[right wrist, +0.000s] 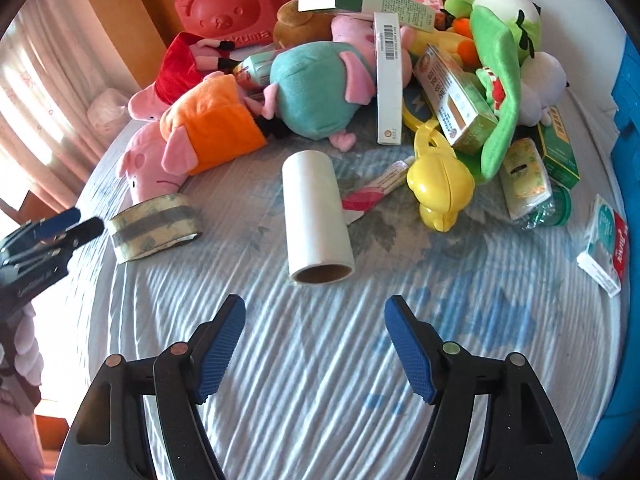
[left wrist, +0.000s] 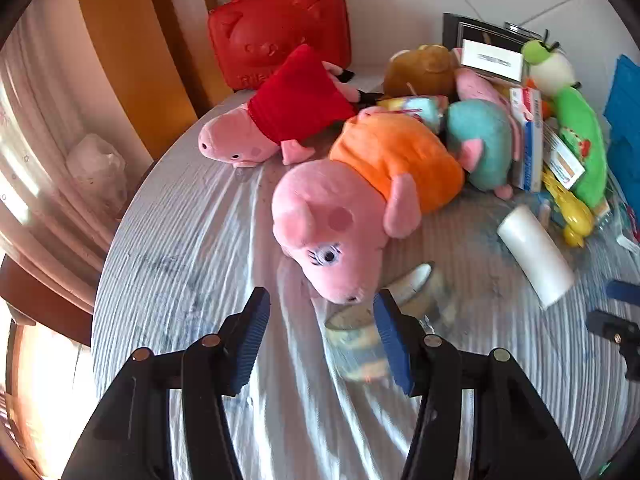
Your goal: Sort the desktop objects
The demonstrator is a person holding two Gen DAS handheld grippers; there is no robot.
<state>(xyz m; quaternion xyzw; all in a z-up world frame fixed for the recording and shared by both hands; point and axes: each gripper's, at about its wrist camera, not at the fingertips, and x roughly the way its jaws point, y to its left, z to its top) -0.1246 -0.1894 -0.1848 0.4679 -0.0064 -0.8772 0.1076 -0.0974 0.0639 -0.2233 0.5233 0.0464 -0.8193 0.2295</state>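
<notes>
My left gripper (left wrist: 320, 300) is open over the striped cloth, nothing between its blue pads. Just beyond its tips lies the snout of a pink pig plush in an orange dress (left wrist: 332, 216). A worn tape roll (left wrist: 412, 280) sits behind the right finger, against the pig's head. My right gripper (right wrist: 316, 308) is open and empty too. A white paper roll (right wrist: 316, 216) lies on its side just ahead of it. In the right wrist view the tape roll (right wrist: 154, 224) lies to the left with the left gripper (right wrist: 86, 222) next to it.
A heap fills the back of the round table (right wrist: 320, 380): a pig in red (left wrist: 280, 120), a teal pig (right wrist: 316, 84), a green plush (right wrist: 500, 60), a yellow toy (right wrist: 440, 184), several boxes (right wrist: 388, 80). A red case (right wrist: 236, 4) stands behind. A blue bin (right wrist: 628, 120) is at right.
</notes>
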